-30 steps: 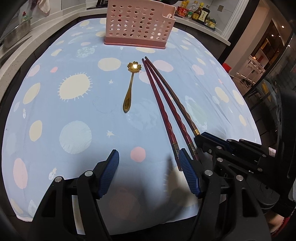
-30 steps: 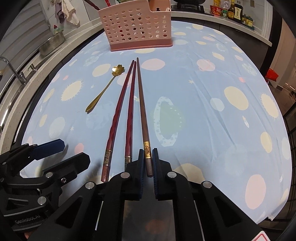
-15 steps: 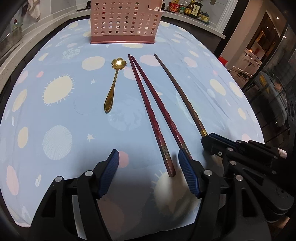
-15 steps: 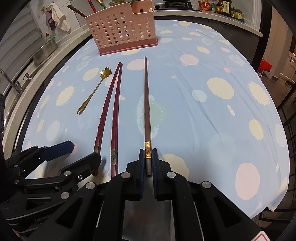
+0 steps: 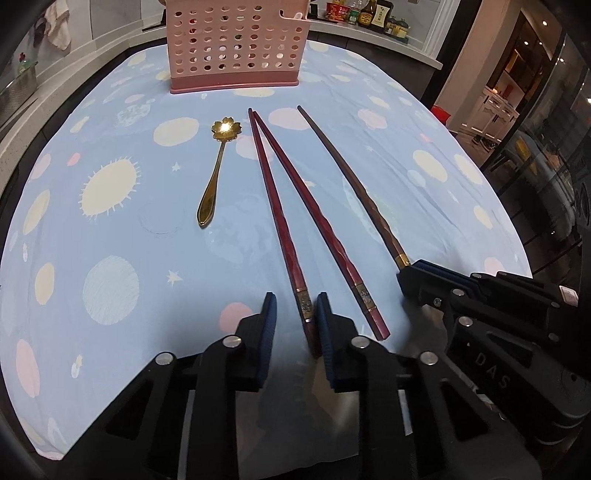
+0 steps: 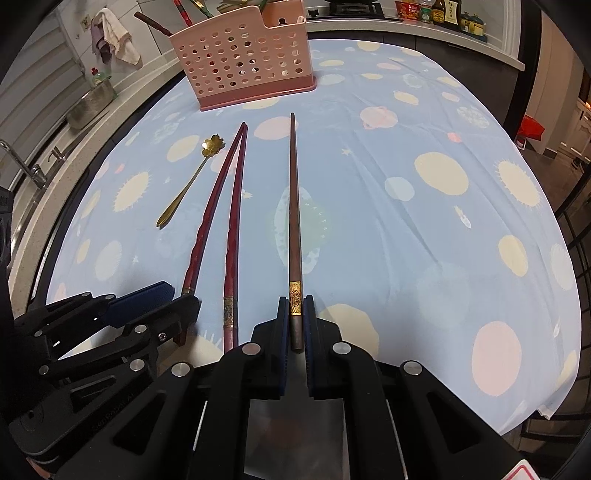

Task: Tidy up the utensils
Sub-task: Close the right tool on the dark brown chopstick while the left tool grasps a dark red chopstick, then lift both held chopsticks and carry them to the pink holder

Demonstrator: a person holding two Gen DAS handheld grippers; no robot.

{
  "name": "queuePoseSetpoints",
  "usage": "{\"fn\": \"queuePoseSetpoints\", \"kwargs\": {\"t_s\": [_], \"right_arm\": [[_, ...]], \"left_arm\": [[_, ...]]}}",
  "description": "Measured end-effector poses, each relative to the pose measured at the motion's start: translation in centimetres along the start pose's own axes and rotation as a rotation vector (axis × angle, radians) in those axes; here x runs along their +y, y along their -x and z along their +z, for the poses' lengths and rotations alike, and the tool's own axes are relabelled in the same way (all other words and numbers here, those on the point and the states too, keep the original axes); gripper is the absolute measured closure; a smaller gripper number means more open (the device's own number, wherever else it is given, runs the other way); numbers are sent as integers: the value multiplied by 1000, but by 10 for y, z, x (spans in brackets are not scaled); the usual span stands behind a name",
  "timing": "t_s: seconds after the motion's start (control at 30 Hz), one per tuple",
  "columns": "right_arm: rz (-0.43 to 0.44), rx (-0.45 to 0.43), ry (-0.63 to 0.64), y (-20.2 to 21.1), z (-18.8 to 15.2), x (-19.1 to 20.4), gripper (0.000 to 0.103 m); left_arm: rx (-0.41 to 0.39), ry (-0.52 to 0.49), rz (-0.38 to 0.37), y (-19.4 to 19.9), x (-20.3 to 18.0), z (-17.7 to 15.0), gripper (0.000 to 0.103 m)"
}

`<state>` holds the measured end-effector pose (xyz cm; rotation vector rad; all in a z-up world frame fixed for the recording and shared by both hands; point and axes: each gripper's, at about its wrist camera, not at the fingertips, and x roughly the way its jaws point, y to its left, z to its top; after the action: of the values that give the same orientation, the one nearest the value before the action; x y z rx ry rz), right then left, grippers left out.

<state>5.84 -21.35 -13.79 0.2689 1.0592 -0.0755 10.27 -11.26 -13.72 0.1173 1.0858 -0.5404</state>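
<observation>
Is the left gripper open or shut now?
Open. The left gripper has a clear gap between its pads, with the end of one red chopstick lying in that gap, against the right pad only.

Sauce bottles [image 5: 373,16] on the counter [image 5: 388,44]; towel [image 6: 116,40] by the tap [image 6: 22,162].

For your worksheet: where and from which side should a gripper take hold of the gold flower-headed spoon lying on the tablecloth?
Grip the gold spoon across its thin stem, just above the wider handle end, coming from above. It lies flat and clear of the red chopsticks, so fingers fit either side.
</observation>
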Motion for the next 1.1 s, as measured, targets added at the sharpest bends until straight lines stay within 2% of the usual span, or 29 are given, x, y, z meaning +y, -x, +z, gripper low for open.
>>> {"fn": "queuePoseSetpoints", "kwargs": {"t_s": [0.03,0.17,0.3,0.67,1.1], "right_arm": [[1,-1,-1,1,0,0,96],[6,-12,0,6,0,2,96],[19,-39,-3,18,5,3,96],[47,-162,-7,64,34,9,96],[64,-334,-27,116,90,6,96]], "left_arm": [[5,8,-17,0,2,0,93],[11,16,-44,4,4,-2,93],[-17,21,-46,17,6,-1,93],[-147,55,-43,74,23,16,94],[-353,102,-27,133,47,78,96]]}}
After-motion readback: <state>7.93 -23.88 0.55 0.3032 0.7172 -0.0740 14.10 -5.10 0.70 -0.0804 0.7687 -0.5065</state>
